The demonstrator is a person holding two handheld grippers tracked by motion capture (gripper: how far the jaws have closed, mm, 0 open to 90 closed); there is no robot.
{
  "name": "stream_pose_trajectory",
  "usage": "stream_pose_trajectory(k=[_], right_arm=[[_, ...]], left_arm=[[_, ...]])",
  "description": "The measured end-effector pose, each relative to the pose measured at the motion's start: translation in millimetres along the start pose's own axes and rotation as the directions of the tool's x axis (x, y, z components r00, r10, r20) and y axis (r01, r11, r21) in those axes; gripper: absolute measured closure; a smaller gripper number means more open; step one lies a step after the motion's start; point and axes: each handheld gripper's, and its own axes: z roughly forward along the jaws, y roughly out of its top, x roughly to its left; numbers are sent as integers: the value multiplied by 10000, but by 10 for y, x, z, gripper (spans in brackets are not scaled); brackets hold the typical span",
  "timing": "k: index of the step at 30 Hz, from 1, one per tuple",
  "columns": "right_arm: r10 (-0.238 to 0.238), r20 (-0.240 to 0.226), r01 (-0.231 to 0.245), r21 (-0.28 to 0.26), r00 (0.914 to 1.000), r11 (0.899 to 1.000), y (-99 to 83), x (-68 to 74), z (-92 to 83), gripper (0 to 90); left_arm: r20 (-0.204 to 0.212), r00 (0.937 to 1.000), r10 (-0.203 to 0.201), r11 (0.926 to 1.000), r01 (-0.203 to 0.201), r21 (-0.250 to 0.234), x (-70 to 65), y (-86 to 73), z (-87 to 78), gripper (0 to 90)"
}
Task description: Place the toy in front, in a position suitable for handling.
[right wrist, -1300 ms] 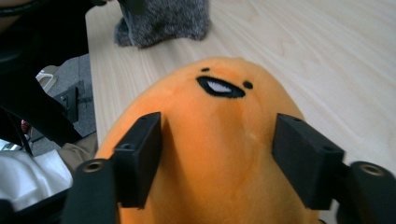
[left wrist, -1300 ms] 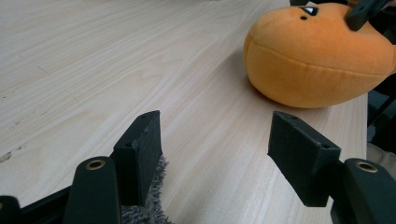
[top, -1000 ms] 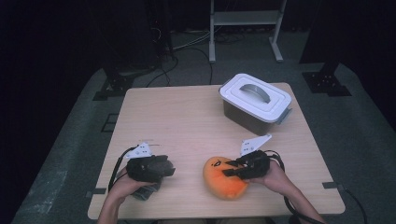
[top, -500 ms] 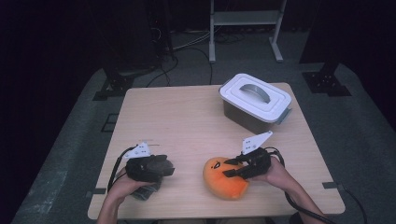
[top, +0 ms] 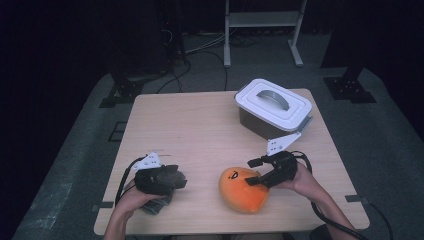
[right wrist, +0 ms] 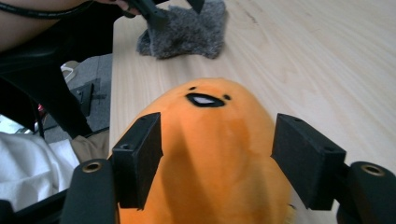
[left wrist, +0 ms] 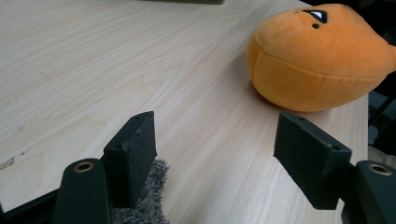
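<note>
A person's two hands come in from the near edge of the wooden table (top: 200, 125), each holding a black gripper.

At the near left, the left gripper (top: 172, 178) lies low over the table. Its jaws stand partly open and have just been opening a little more. Nothing sits between them but bare wood. A grey fuzzy cloth (left wrist: 144, 198) lies under the left hand, right by one jaw. In the right gripper view the grey fuzzy cloth (right wrist: 184, 30) looks like a small furry heap by the table's edge.

At the near right, the orange plush toy (top: 243, 188) lies on the table, close to the near edge. It is round and soft, with a little black face on its top. The right gripper (top: 254, 172) is right over the toy. Its jaws have just been opening, and now they stand wide. In the right gripper view the orange plush toy (right wrist: 210, 154) sits between the two black jaws, and the pads no longer squeeze it. In the left gripper view the orange plush toy (left wrist: 322, 56) rests on the wood, a little way off from the left jaws.

Farther away, on the right side of the table, stands a grey box with a white lid (top: 274, 101). The lid is on and has a curved handle on top.
</note>
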Motion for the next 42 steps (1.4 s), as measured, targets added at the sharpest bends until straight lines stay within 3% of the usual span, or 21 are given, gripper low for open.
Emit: stream_pose_trajectory(k=[11, 20, 32, 42], right_arm=[[333, 878, -315, -218, 9956, 9993, 50, -199, -212, 248], [392, 1674, -376, -128, 9851, 9992, 106, -321, -369, 231], [538, 2184, -517, -152, 9744, 9985, 178, -486, -594, 225], [560, 2313, -552, -101, 9713, 9984, 225, -571, -674, 225]], left_arm=[[-37, 10000, 32, 9999, -32, -130, 1, 12, -4, 243], [-120, 9999, 32, 9999, -33, -114, -9, 30, -8, 196], [-96, 9999, 57, 9999, -58, -121, -17, 43, 9, 169], [-100, 9999, 115, 9998, -116, -136, -37, 61, 8, 140]])
